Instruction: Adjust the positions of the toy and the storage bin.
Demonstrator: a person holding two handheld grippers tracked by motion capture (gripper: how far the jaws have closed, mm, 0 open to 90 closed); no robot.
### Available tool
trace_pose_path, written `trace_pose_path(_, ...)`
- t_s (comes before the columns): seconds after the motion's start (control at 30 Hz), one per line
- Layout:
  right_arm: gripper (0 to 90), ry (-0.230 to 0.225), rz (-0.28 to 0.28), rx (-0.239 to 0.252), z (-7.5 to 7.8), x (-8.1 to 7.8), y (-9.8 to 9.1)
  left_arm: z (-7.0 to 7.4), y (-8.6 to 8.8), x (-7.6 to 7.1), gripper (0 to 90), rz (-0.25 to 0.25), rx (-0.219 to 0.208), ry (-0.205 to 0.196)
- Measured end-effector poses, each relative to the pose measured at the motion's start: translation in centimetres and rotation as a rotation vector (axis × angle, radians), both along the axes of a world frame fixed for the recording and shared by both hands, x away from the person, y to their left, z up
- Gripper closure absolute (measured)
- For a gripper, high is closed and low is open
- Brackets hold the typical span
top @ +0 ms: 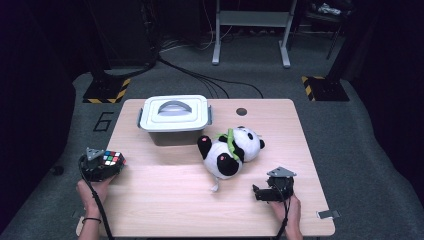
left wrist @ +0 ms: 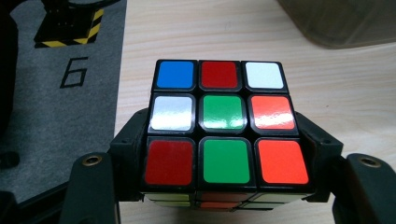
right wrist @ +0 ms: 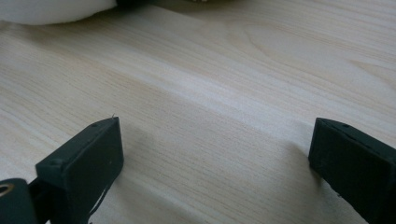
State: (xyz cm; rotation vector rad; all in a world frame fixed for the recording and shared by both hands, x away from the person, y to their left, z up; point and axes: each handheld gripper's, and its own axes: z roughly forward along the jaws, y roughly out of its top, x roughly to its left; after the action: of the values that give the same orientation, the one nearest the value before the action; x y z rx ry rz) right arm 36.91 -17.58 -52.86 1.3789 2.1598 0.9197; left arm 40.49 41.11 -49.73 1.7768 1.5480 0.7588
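A scrambled puzzle cube (top: 112, 159) with coloured stickers sits between the black jaws of my left gripper (top: 102, 167) at the table's left edge. In the left gripper view the cube (left wrist: 223, 123) is clamped from both sides, and my left gripper (left wrist: 224, 158) is shut on it. My right gripper (top: 261, 192) rests low near the table's front right, jaws wide apart. In the right gripper view my right gripper (right wrist: 212, 158) has bare wood between its jaws. A black and white panda plush (top: 231, 150) lies at the table's middle, left of and beyond the right gripper.
A grey lidded storage box (top: 174, 119) with a handle stands at the back of the wooden table (top: 165, 200). A round hole (top: 241, 111) marks the tabletop behind the plush. Grey floor with a painted 6 (left wrist: 74, 72) lies left of the table.
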Motion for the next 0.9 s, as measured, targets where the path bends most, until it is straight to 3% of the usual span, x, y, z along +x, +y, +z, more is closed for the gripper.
trace_pose_path(0.3,2.4,0.000,0.000,0.000,0.0,0.0,0.0,-1.1,0.0,0.7,34.0,0.022,0.000,0.026)
trace_pose_path(0.37,2.4,-0.002,-0.001,-0.002,0.0,0.0,0.0,-1.3,0.0,0.6,34.0,0.028,-0.012,0.006)
trace_pose_path(0.43,2.5,-0.002,-0.001,-0.002,0.0,0.0,0.0,-1.2,0.0,0.4,33.9,0.019,-0.016,0.023)
trace_pose_path(0.5,2.4,-0.002,-0.001,-0.001,0.0,0.0,0.0,-1.2,-0.1,0.3,31.9,0.029,-0.021,0.003)
trace_pose_path(0.63,2.5,-0.002,0.002,-0.004,0.0,0.0,0.0,-0.4,-0.3,-0.4,16.3,0.048,-0.032,0.016)
trace_pose_path(0.77,2.5,0.000,0.001,0.000,0.0,0.0,0.0,0.4,-0.7,-1.3,13.2,0.047,-0.019,0.001)
trace_pose_path(0.9,2.5,-0.001,0.001,0.000,0.0,0.0,0.0,1.7,-1.7,-2.6,10.2,0.008,-0.004,-0.002)
